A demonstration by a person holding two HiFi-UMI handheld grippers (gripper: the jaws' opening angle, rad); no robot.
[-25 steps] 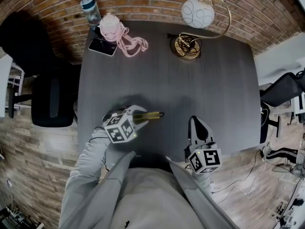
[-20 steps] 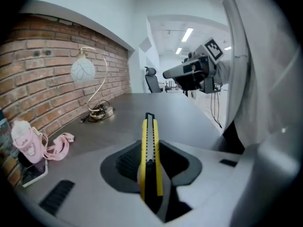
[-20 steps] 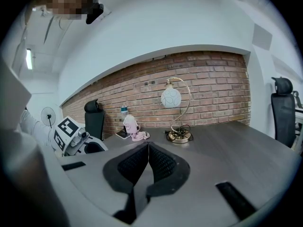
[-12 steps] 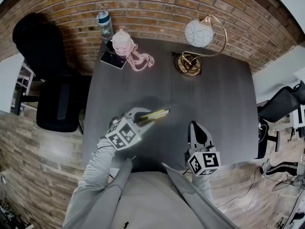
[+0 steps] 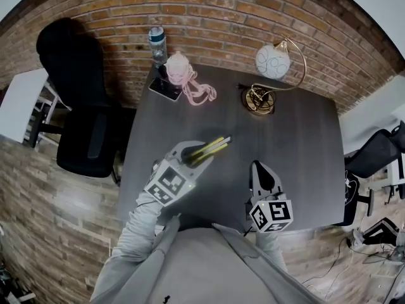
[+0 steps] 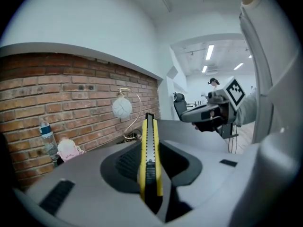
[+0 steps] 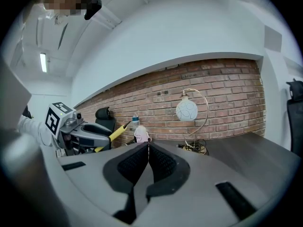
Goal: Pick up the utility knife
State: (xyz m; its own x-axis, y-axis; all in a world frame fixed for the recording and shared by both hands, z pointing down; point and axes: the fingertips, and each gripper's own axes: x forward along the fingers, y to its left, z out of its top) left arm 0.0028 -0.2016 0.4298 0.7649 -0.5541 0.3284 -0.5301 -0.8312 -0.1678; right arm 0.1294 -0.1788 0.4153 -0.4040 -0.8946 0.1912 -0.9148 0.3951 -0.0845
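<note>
My left gripper (image 5: 197, 156) is shut on the yellow and black utility knife (image 5: 212, 147), held in the air above the dark table (image 5: 297, 138). In the left gripper view the knife (image 6: 150, 157) stands clamped between the two pads, its tip pointing away toward the lamp. The right gripper view shows that same knife (image 7: 116, 132) sticking out of the left gripper at the left. My right gripper (image 5: 262, 174) hovers over the table's near right part; its jaws meet with nothing between them (image 7: 148, 151).
At the table's far edge stand a gold arc lamp with a white globe (image 5: 273, 61), a pink corded object (image 5: 180, 68), a phone (image 5: 166, 88) and a water bottle (image 5: 157, 42). A black office chair (image 5: 88, 132) is left of the table, against the brick wall.
The left gripper has risen from near the tabletop with the knife in it and tilted up toward level. The right gripper has lifted a little.
</note>
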